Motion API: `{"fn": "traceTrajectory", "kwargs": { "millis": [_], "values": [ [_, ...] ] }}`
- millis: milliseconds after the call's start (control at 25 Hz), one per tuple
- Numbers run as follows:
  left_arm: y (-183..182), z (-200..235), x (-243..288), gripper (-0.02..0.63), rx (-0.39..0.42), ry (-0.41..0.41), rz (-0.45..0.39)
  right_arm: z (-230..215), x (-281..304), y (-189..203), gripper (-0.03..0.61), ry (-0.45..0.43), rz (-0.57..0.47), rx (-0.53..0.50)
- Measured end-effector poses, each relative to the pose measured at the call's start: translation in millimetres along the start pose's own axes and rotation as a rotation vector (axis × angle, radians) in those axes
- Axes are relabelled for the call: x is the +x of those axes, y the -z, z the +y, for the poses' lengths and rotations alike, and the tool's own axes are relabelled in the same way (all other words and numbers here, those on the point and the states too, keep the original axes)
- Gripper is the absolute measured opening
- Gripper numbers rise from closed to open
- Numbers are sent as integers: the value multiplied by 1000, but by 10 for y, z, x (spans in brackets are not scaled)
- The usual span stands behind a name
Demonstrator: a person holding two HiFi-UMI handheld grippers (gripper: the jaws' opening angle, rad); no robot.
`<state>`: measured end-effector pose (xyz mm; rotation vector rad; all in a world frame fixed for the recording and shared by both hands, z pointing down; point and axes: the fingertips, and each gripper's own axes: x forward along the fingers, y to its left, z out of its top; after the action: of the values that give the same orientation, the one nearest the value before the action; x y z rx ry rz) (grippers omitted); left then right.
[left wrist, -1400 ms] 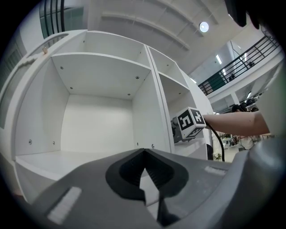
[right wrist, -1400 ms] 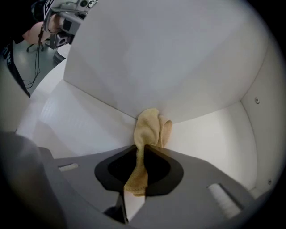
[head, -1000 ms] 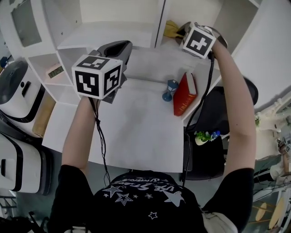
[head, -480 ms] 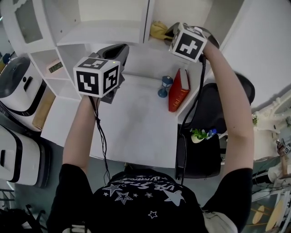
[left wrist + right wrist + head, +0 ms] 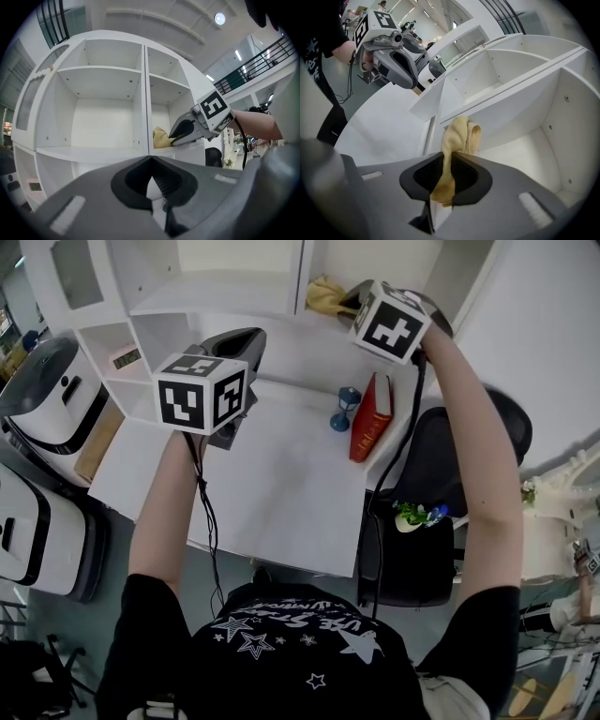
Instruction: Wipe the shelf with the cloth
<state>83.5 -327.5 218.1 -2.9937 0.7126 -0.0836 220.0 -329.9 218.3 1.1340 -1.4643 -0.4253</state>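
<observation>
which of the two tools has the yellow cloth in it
The right tool: its jaws are clamped on the yellow cloth, at the right-hand compartment of the white shelf unit. The left tool is shut with nothing between its jaws.

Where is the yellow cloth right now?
In the right gripper view, the yellow cloth is pinched between the fingers of the right gripper, inside the shelf's right-hand compartment.
</observation>
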Motion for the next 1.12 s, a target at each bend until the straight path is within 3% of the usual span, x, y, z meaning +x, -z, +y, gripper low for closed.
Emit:
{"fn": "traceTrajectory", "kwargs": {
  "millis": [360, 520, 800, 1120],
  "values": [
    [117, -238, -145, 2, -18, -38, 15, 52, -152, -53, 77, 61, -60, -7],
    [124, -242, -181, 2, -12, -41, 18, -120, -221, -11, 77, 144, -74, 63],
    [32, -59, -64, 2, 2, -27, -7, -637, -150, 293, 77, 315, 35, 154],
    [-154, 364, 314, 2, 28, 5, -39, -1132, 261, 740, 77, 370, 166, 198]
  ]
}}
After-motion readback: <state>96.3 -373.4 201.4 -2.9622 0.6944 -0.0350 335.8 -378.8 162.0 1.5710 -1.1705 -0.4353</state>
